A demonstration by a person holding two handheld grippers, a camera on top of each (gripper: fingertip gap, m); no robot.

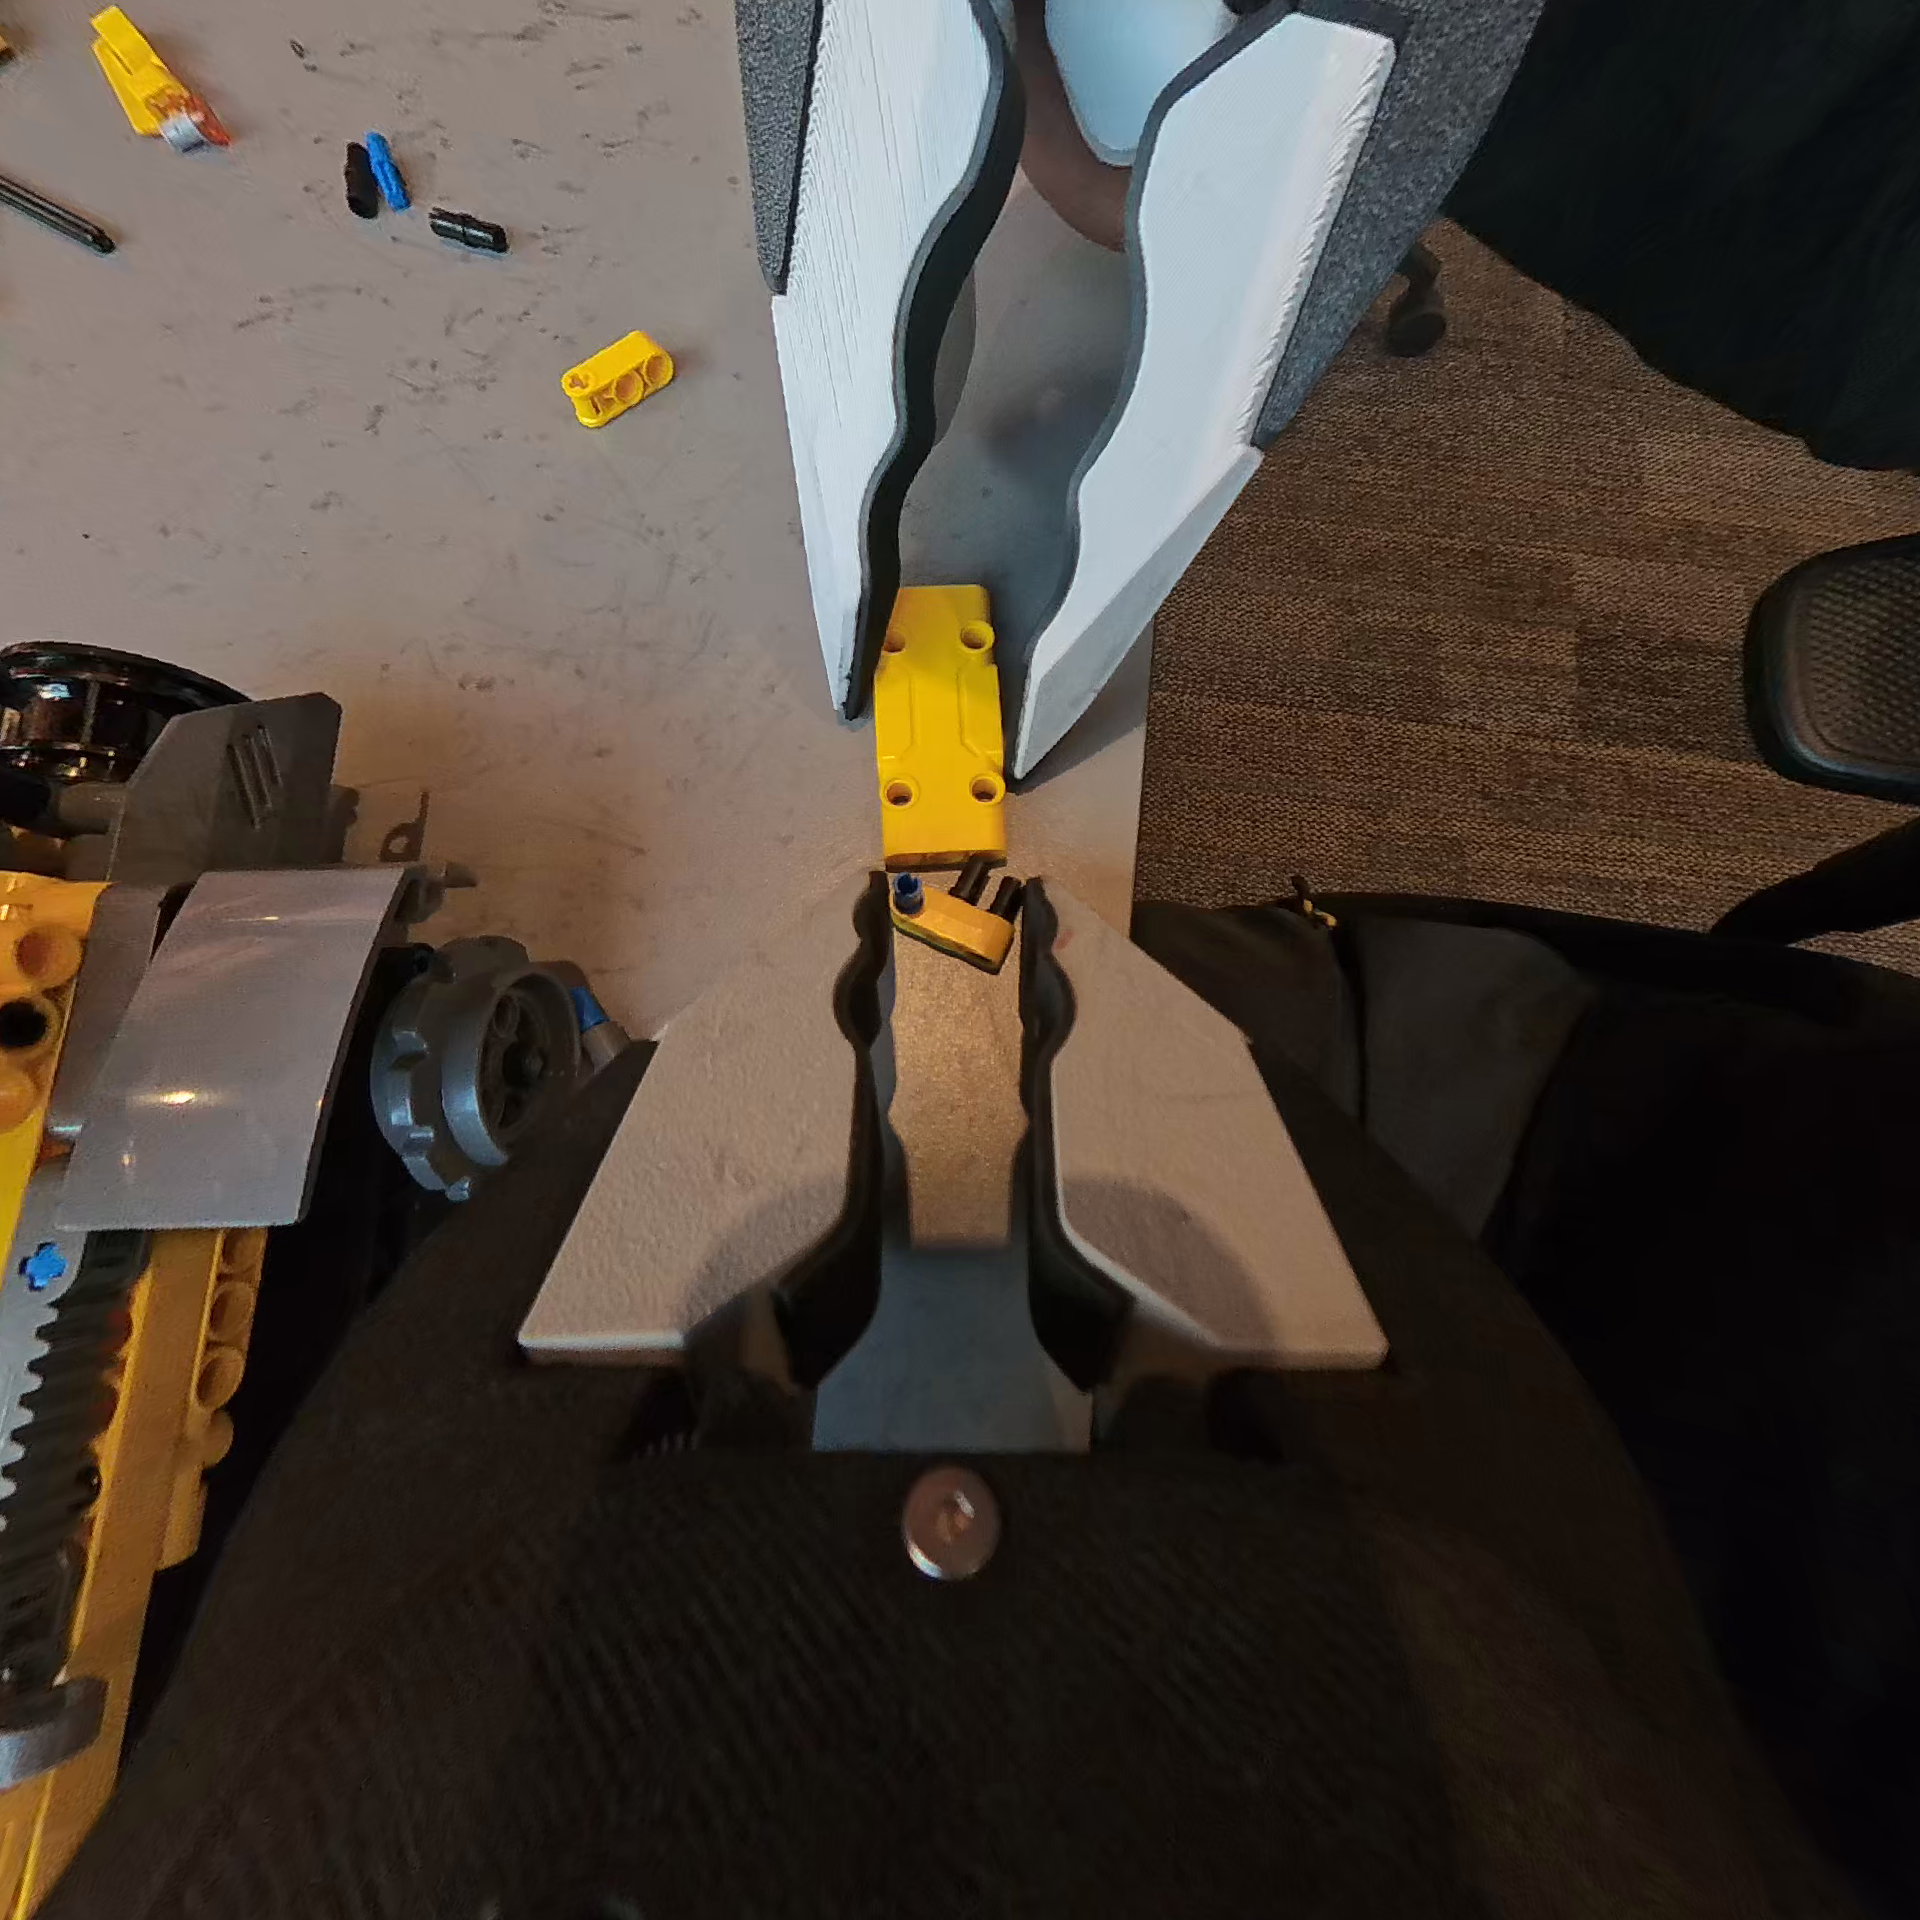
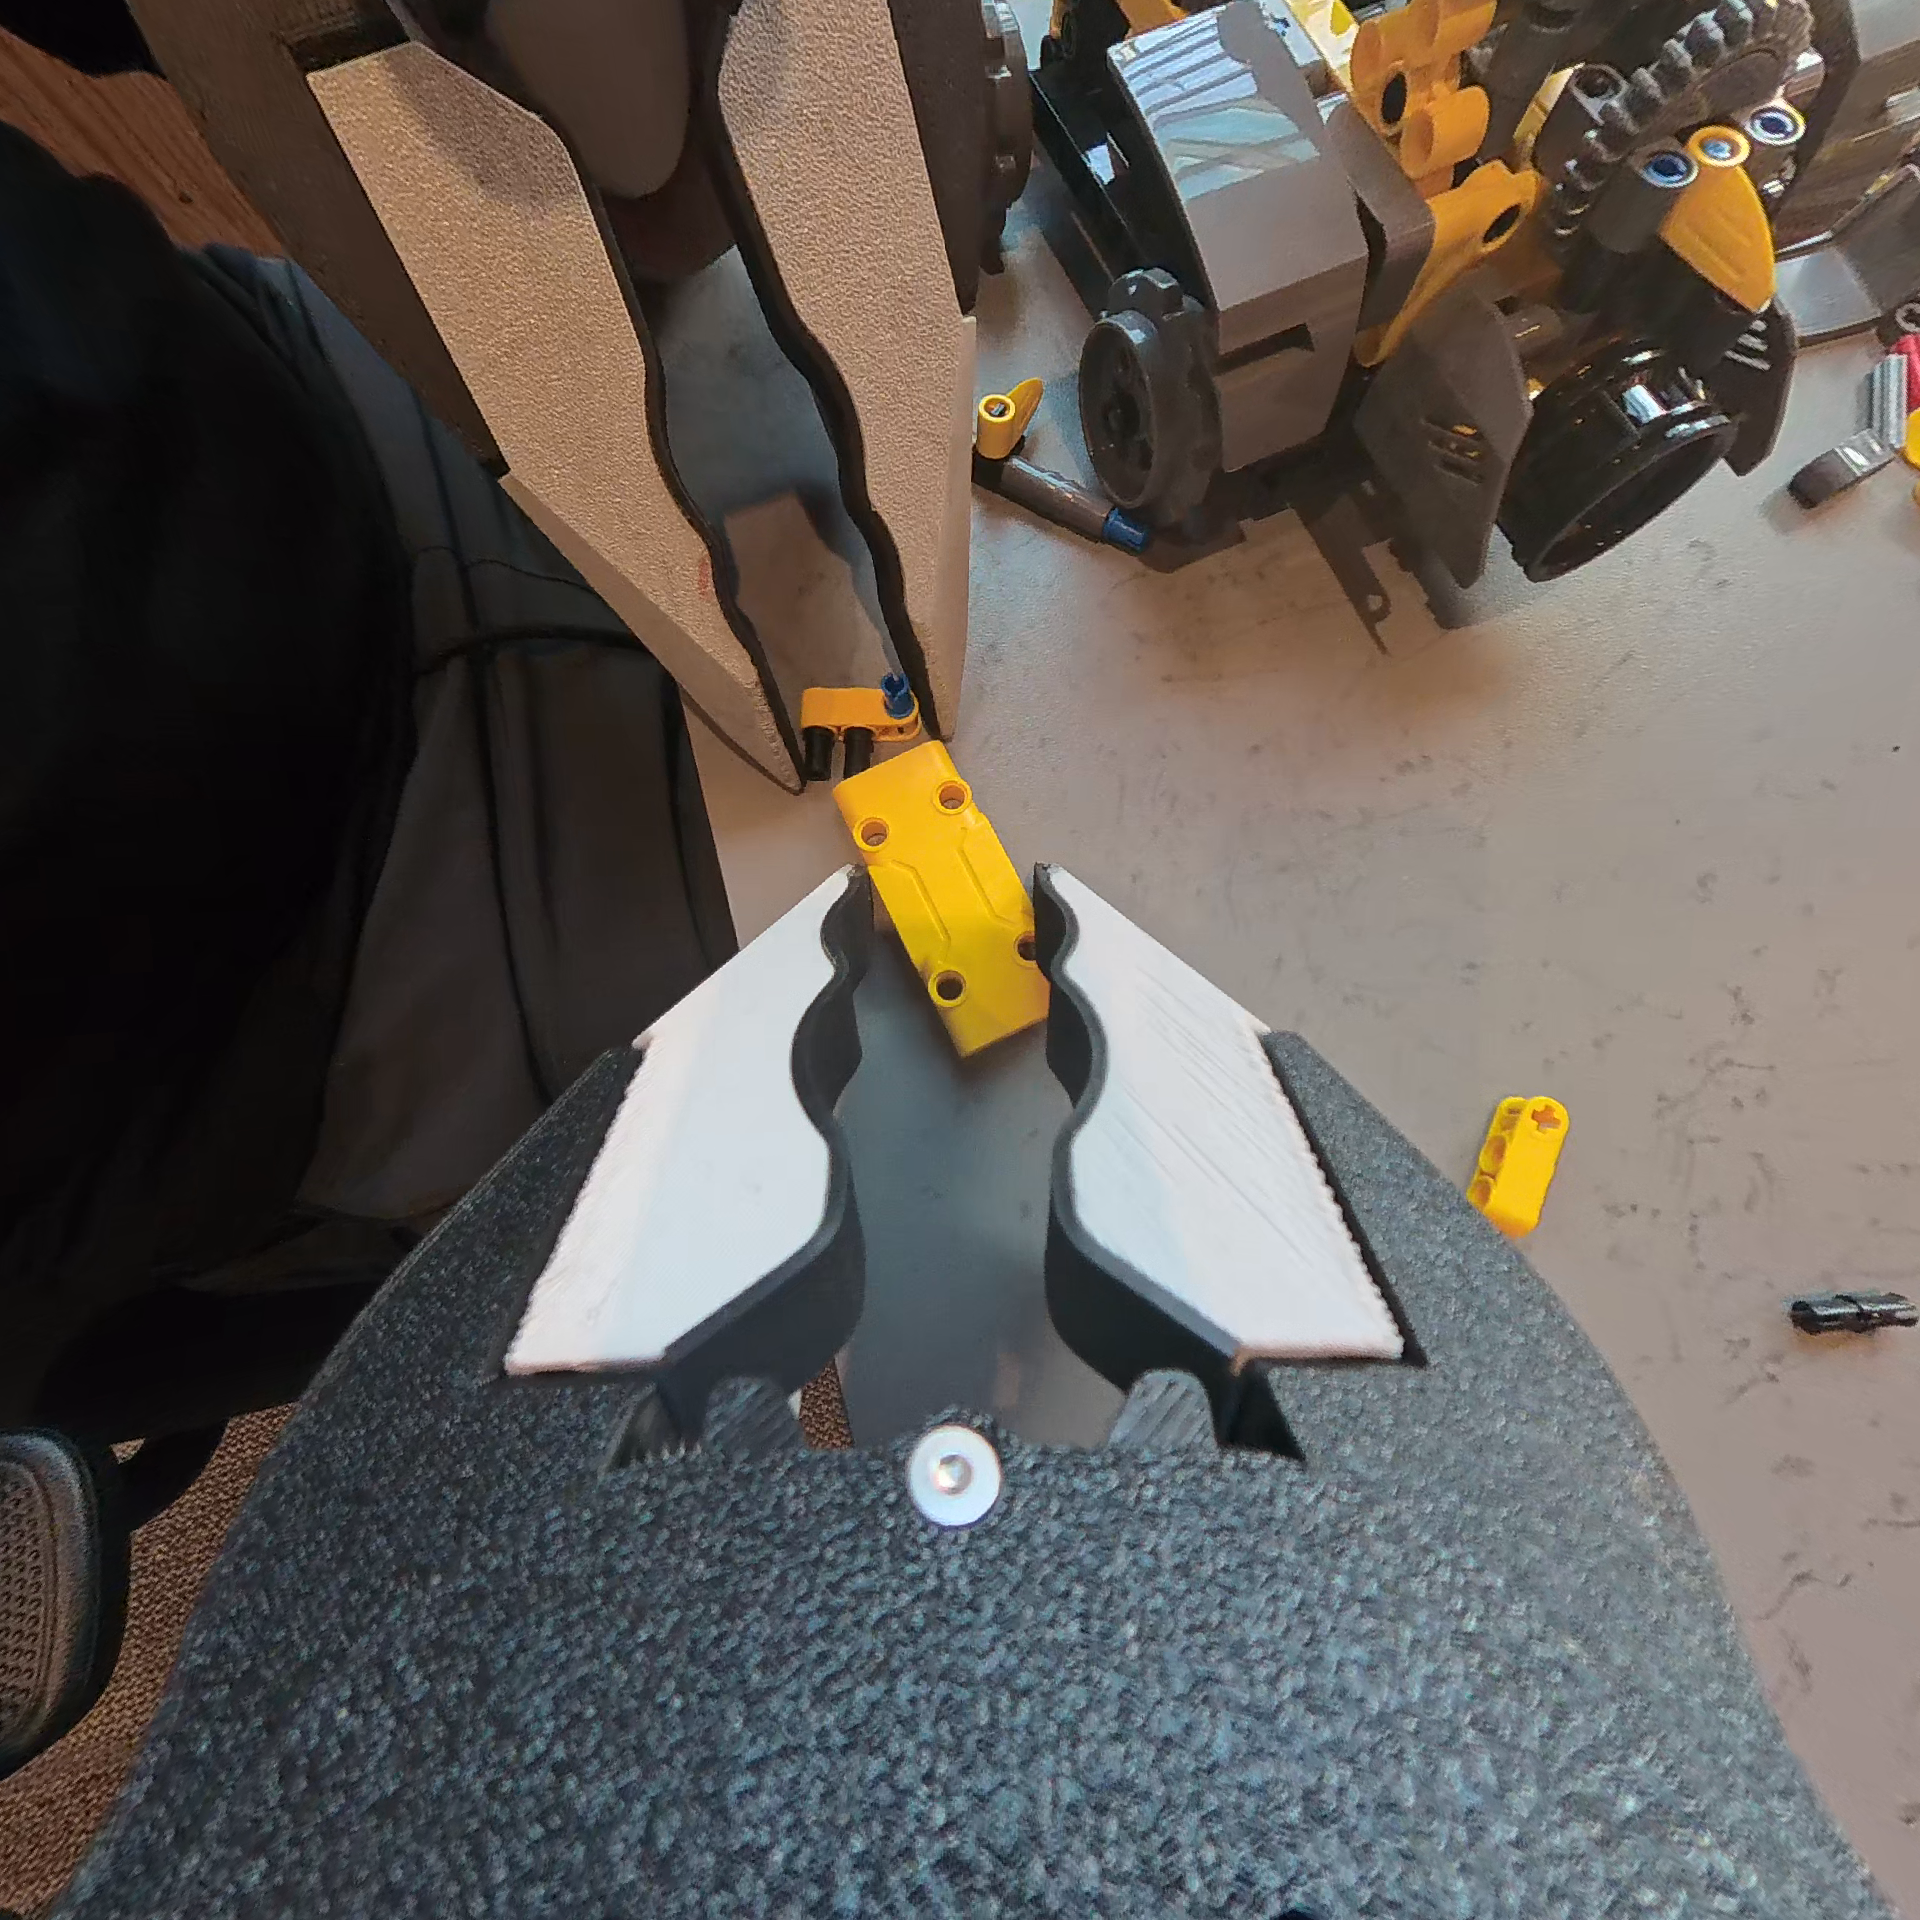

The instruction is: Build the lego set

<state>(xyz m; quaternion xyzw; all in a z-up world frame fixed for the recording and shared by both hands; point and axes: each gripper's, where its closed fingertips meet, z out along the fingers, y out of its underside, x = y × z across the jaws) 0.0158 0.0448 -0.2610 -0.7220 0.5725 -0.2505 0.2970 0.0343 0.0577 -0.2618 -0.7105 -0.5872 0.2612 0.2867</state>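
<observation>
- A grey, scuffed table was seen beneath both grippers, its edge lying close beside their tips, with carpet beyond it.
- A partly built toy vehicle in yellow, grey and black was located well off to the right of the right gripper, ahead of it; in the left wrist view it lay to the left of the left gripper.
- The right gripper, with white fingers, was held at a narrow opening around a yellow panel. The panel sat between the fingertips; contact showed at one finger, but a firm clamp could not be confirmed.
- The left gripper, with grey fingers, was pointed tip to tip at the right gripper. A small yellow connector carrying two black pins and a blue pin was held pinched between its fingertips, just beside the near end of the panel.
- A short yellow beam was seen lying loose on the table, ahead and to the left of the left gripper.
- Loose black and blue pins were seen farther ahead on the same side.
</observation>
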